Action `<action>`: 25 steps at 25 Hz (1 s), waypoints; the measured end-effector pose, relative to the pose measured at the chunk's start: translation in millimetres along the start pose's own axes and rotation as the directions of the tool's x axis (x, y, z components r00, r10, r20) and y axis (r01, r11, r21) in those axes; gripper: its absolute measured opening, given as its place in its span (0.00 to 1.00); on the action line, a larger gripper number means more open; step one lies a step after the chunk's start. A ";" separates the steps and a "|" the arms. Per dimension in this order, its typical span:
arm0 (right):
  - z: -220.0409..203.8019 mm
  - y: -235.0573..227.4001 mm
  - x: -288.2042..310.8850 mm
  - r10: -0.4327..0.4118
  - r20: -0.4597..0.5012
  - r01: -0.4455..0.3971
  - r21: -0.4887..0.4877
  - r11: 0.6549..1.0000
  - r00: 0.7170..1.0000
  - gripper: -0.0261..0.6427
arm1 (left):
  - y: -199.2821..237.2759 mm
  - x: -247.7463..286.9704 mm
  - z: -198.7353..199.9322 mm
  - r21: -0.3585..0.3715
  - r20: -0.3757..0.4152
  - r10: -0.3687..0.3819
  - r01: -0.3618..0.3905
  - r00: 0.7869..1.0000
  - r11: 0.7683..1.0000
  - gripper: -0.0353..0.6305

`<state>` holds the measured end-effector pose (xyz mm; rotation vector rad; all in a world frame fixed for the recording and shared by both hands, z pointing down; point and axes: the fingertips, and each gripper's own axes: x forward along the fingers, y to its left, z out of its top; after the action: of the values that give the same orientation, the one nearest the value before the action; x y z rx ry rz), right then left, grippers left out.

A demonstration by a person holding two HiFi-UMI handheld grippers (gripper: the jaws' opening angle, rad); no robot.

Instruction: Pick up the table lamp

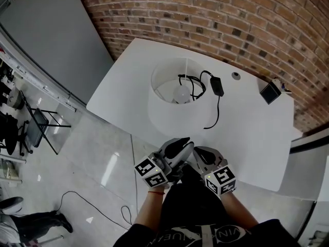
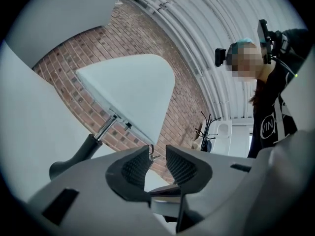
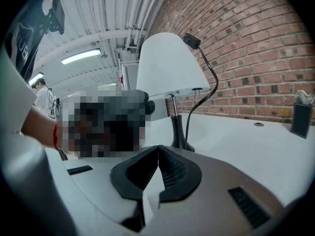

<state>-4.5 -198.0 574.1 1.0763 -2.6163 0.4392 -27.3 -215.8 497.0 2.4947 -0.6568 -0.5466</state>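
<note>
Lamp place: The table lamp (image 1: 177,94) stands on the white table (image 1: 257,138), toward its left part. It is in front of both grippers, and neither one touches it.

Lamp axis: It is upright. The long axis runs from the dark base (image 3: 181,140) up through the thin metal stem (image 3: 173,105) to the white shade (image 3: 170,63), whose open top faces the ceiling. In the left gripper view the lamp looks tilted, probably only because that gripper is turned.

Cable: A black cable (image 1: 216,107) hangs over the top edge of the shade and falls to the table at the right of the lamp.

Handling: The shade looks thin and light and would probably dent easily. Most of the weight is probably in the base. The stem seems stiff but smooth, so it may slip.

Where to hold: The best place is likely the dark neck just above the base, or the stem under the shade, but not the shade itself. The loose cable may drag when the lamp is lifted.

Left gripper (image 1: 177,147): The jaws are a little apart, with nothing between the pads.

Right gripper (image 1: 204,156): The jaws are pressed together and hold nothing.
</note>
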 end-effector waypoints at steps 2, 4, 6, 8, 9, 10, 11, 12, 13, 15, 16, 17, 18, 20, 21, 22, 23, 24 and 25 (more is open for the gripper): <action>1.0 -4.5 4.2 0.002 0.000 -0.002 0.001 1.000 1.000 0.04 | -0.4 2.5 4.8 -0.001 0.015 -0.031 0.031 0.999 1.000 0.19; 3.5 -9.0 8.7 0.003 0.001 -0.003 -0.002 1.000 1.000 0.04 | -3.3 6.9 5.7 0.005 0.002 -0.074 0.074 0.997 0.997 0.19; 6.9 -13.3 12.6 0.003 0.006 -0.003 -0.002 1.000 1.000 0.04 | -3.7 11.1 6.0 0.010 -0.007 -0.105 0.105 0.994 0.994 0.19; 8.3 -14.3 15.2 0.009 0.009 -0.009 -0.002 1.000 1.000 0.04 | -0.6 12.6 9.4 0.012 0.011 -0.117 0.117 0.993 0.993 0.19; 7.6 -14.9 16.3 0.012 0.007 -0.012 -0.002 1.000 1.000 0.04 | 1.3 13.1 12.1 0.013 0.027 -0.120 0.120 0.992 0.993 0.19; 6.1 -16.3 17.2 0.012 0.004 -0.012 -0.001 1.000 1.000 0.04 | 2.8 14.0 14.8 0.016 0.042 -0.125 0.125 0.991 0.992 0.19; 4.1 -18.1 17.7 0.010 0.000 -0.010 0.003 1.000 1.000 0.04 | 3.4 15.2 17.1 0.020 0.054 -0.133 0.132 0.990 0.991 0.19; 1.9 -19.8 17.5 0.008 -0.004 -0.008 0.009 1.000 1.000 0.04 | 3.2 16.1 18.5 0.023 0.062 -0.142 0.141 0.988 0.990 0.19; -0.4 -20.9 17.1 0.007 -0.008 -0.007 0.013 1.000 1.000 0.04 | 2.7 16.6 19.7 0.026 0.068 -0.151 0.150 0.986 0.988 0.19; -4.1 -22.2 16.7 0.007 -0.018 -0.006 0.016 1.000 1.000 0.04 | 1.9 16.0 23.2 0.026 0.087 -0.170 0.168 0.982 0.985 0.19; -5.2 -22.8 17.1 0.007 -0.022 -0.006 0.017 1.000 1.000 0.04 | 1.9 14.9 25.4 0.021 0.100 -0.178 0.177 0.979 0.984 0.19; -6.0 -23.5 17.7 0.007 -0.024 -0.006 0.018 1.000 1.000 0.04 | 2.0 13.6 27.3 0.016 0.113 -0.186 0.186 0.976 0.982 0.19; -6.4 -24.1 18.5 0.007 -0.026 -0.006 0.019 1.000 1.000 0.04 | 2.0 12.2 28.9 0.012 0.125 -0.194 0.195 0.973 0.981 0.19; -7.1 -24.4 20.3 0.009 -0.028 -0.009 0.017 1.000 1.000 0.04 | 2.1 9.4 32.2 0.004 0.152 -0.210 0.211 0.966 0.977 0.19; -7.7 -24.5 21.2 0.011 -0.030 -0.010 0.016 1.000 0.999 0.04 | 2.8 8.3 34.1 0.000 0.170 -0.214 0.218 0.962 0.976 0.19; -8.8 -24.6 22.0 0.012 -0.031 -0.011 0.016 1.000 0.999 0.04 | 3.9 7.5 35.7 -0.005 0.187 -0.217 0.222 0.958 0.975 0.19; -10.3 -25.1 22.7 0.012 -0.033 -0.012 0.017 1.000 0.999 0.04 | 5.3 7.3 36.6 -0.008 0.201 -0.220 0.226 0.955 0.974 0.19; -12.0 -25.9 23.2 0.012 -0.034 -0.011 0.019 1.000 0.999 0.04 | 6.6 7.6 36.6 -0.010 0.211 -0.223 0.230 0.952 0.973 0.19; -13.9 -26.7 23.3 0.011 -0.036 -0.010 0.020 1.000 0.999 0.04 | 7.4 8.2 36.0 -0.010 0.216 -0.226 0.234 0.950 0.972 0.19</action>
<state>0.6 -225.5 599.9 1.0519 -2.5924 0.4837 -40.8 -238.8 470.5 2.5160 -0.4291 -0.9151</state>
